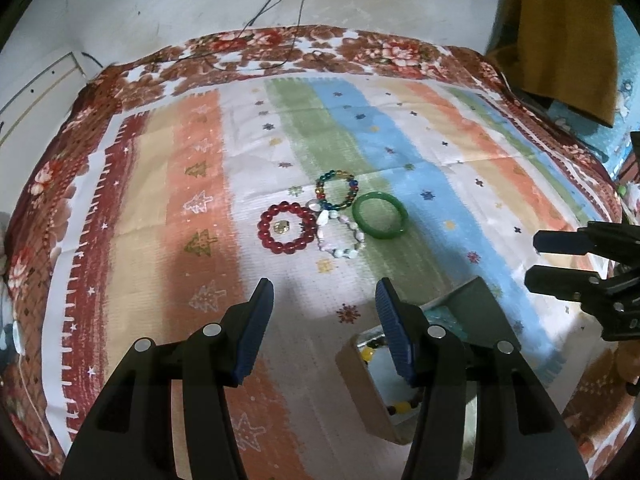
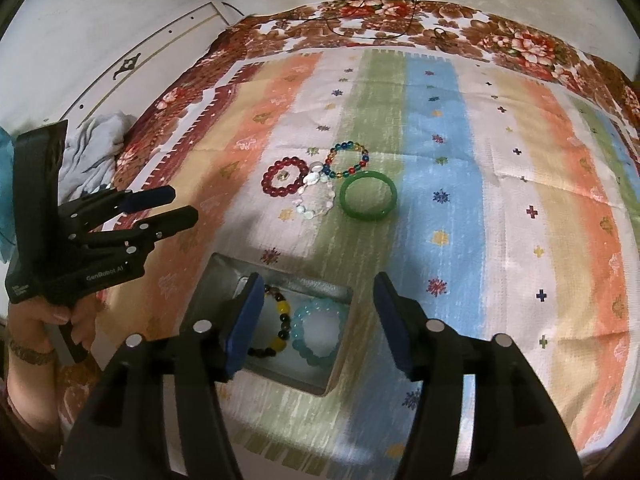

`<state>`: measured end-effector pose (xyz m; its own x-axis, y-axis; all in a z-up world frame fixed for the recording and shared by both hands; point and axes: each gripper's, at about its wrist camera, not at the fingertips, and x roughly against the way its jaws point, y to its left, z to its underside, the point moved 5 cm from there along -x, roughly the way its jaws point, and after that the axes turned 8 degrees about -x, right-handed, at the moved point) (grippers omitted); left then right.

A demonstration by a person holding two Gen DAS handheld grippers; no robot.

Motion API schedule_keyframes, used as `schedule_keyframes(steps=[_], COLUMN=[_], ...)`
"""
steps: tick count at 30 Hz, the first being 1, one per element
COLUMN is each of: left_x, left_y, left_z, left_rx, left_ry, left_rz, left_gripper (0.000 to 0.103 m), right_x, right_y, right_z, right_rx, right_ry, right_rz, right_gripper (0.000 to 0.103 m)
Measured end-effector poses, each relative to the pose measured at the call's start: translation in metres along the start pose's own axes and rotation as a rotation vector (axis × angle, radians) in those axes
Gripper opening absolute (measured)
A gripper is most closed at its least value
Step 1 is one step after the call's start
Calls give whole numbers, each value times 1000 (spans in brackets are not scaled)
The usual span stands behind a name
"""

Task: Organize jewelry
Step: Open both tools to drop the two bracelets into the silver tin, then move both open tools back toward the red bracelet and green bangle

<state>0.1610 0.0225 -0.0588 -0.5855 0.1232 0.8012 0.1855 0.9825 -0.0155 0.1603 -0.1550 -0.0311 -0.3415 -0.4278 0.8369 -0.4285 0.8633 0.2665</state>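
Observation:
Several bracelets lie together mid-cloth: a red bead bracelet [image 1: 286, 227] [image 2: 282, 177] with a small gold piece inside it, a multicoloured bead bracelet [image 1: 337, 189] [image 2: 349, 158], a white bead bracelet [image 1: 342, 236] [image 2: 315, 196] and a green bangle [image 1: 380, 214] [image 2: 368, 196]. An open box [image 2: 224, 280] [image 1: 356, 364] near me holds a light blue bracelet [image 2: 319, 331] and a yellow-and-dark bead bracelet [image 2: 280, 320]. My left gripper [image 1: 324, 312] [image 2: 182, 206] is open and empty, left of the box. My right gripper [image 2: 316, 312] [image 1: 534, 260] is open and empty above the box.
A striped cloth with a floral border [image 1: 440, 152] [image 2: 480, 160] covers the surface. Cables [image 1: 288, 8] hang down the back wall onto the far edge. A brown cloth [image 1: 560, 40] hangs at the far right. Grey fabric [image 2: 92, 152] lies at the left edge.

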Motion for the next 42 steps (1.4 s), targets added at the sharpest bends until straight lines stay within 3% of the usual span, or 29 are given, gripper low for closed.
schedule_keyframes(steps=[12,17,42], left_x=[-23,-27,-64], left_y=[16,20,50], left_z=[-13,-19,-33], left_rx=[15,19,71], left_ry=[35,30,99], left_rz=[-17,-18,-22], left_gripper=[59,64,64], right_x=[-8,-14,-44], right_y=[-9,-12,-24], right_z=[-19,-25,-51], right_rx=[-35,-48,-78], right_ry=[-21,-14,19], right_rz=[-12,-8,29], right_gripper=[70,71,71])
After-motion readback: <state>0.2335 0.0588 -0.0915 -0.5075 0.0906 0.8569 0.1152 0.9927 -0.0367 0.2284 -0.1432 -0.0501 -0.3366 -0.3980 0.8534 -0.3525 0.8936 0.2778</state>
